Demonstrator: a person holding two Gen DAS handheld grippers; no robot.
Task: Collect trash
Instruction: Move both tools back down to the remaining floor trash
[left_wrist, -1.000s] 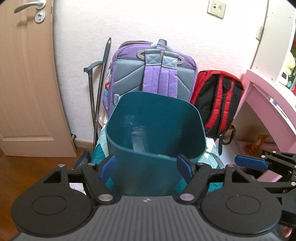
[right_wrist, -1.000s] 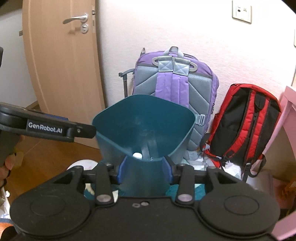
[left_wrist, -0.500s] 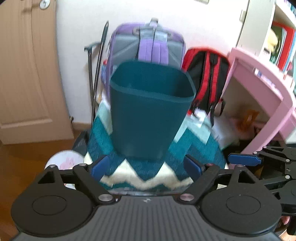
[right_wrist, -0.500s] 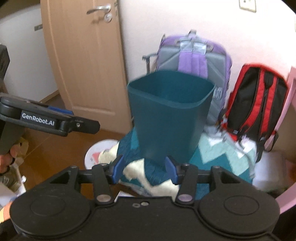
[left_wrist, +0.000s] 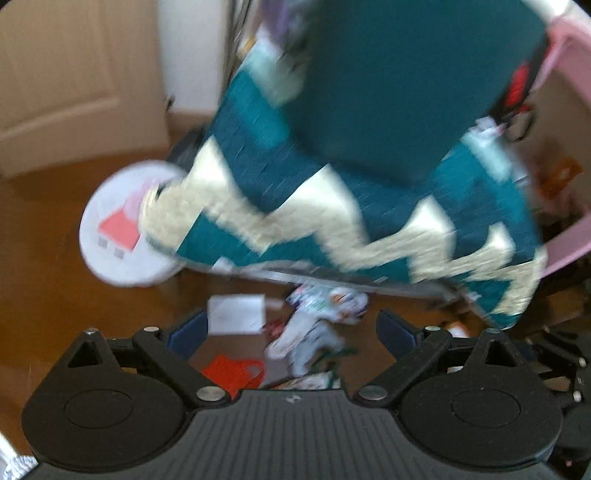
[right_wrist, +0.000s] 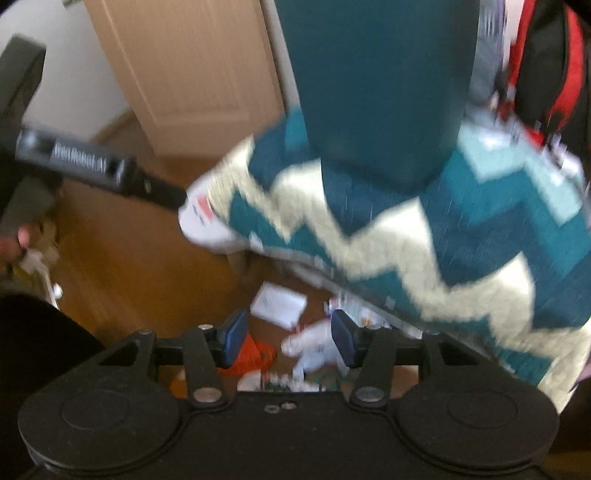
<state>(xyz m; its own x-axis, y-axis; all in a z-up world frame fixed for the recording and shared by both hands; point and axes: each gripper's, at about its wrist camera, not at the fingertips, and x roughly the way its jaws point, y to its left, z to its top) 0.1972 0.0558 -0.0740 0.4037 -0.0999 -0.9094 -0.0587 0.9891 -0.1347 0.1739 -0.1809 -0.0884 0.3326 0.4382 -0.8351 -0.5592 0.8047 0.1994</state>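
Both the left gripper and right gripper gape empty, jaws just widened, above floor litter not yet binned.

Both tongs apparently open, pointing downward.
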